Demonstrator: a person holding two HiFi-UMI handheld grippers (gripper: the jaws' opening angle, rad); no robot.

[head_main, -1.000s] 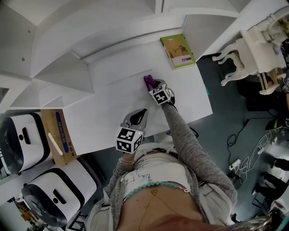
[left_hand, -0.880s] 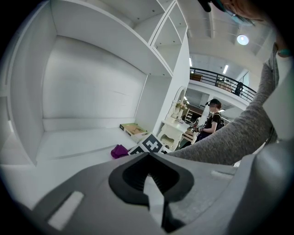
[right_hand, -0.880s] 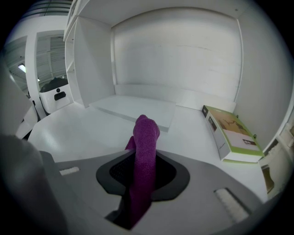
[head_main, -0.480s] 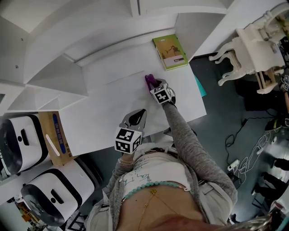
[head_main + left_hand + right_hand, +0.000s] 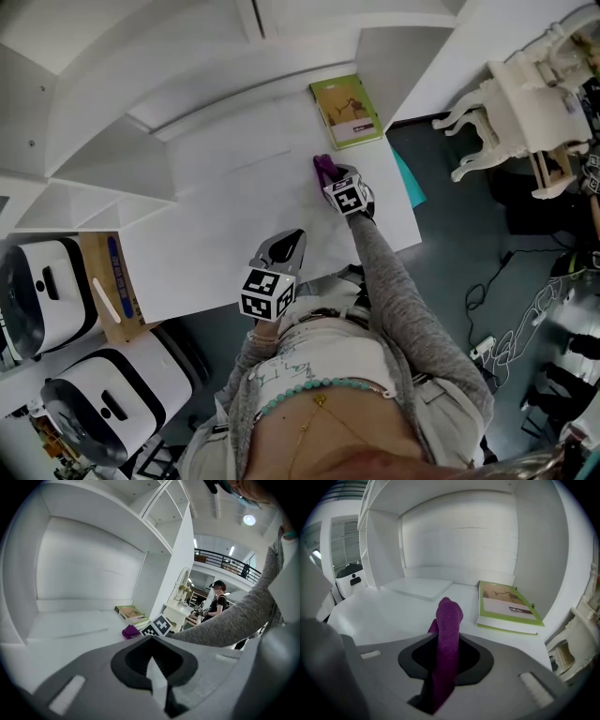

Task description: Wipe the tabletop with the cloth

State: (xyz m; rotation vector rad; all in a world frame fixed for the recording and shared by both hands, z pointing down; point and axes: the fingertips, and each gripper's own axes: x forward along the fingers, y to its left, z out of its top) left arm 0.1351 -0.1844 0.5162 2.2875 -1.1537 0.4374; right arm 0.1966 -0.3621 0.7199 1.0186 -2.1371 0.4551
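Observation:
A purple cloth (image 5: pixel 324 170) rests on the white tabletop (image 5: pixel 234 216), just below the green book. My right gripper (image 5: pixel 330 180) is shut on the cloth (image 5: pixel 447 634), which sticks up between its jaws in the right gripper view. My left gripper (image 5: pixel 289 242) hovers at the table's near edge, jaws shut with nothing between them. From the left gripper view the cloth (image 5: pixel 131 631) lies ahead beside the right gripper's marker cube (image 5: pixel 157 626).
A green book (image 5: pixel 344 110) lies at the table's far right corner, close to the cloth. White shelf walls (image 5: pixel 112 141) enclose the back and left. A cardboard box (image 5: pixel 114 286) and white machines (image 5: pixel 37 295) stand left of the table. A white ornate chair (image 5: pixel 525 103) stands at the right.
My right gripper has dragged the purple cloth rightward across the tabletop, nearer the book. The left gripper has stayed at the near edge.

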